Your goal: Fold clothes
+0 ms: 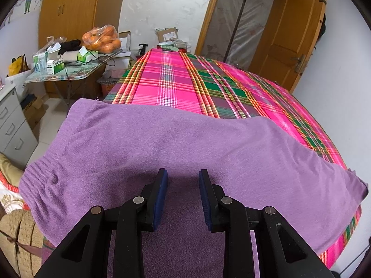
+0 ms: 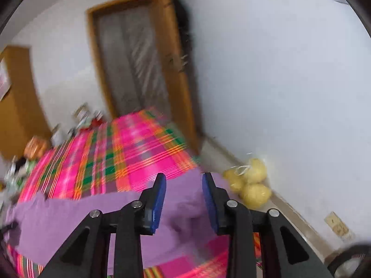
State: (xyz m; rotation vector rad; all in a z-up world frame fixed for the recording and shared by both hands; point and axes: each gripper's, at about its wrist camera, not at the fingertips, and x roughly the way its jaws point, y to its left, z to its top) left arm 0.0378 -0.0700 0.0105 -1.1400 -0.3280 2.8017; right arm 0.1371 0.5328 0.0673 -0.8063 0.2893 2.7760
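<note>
A purple knitted sweater (image 1: 185, 139) lies spread across the near end of a bed covered by a pink and green plaid sheet (image 1: 176, 81), its ribbed hem hanging off the left side. My left gripper (image 1: 183, 173) is low over the sweater's near middle, jaws apart, with nothing pinched between the blue pads (image 1: 162, 192). The right wrist view is blurred. There my right gripper (image 2: 183, 177) stands open above the sweater's (image 2: 69, 213) right end near the edge of the plaid sheet (image 2: 129, 153), and nothing is between its pads.
Left of the bed stands a folding table (image 1: 69, 74) with a bag of oranges (image 1: 102, 38) and boxes, then grey drawers (image 1: 11, 125). A wooden door (image 1: 294, 32) is at the far right. Bags of yellow produce (image 2: 252, 185) lie on the floor by the right wall.
</note>
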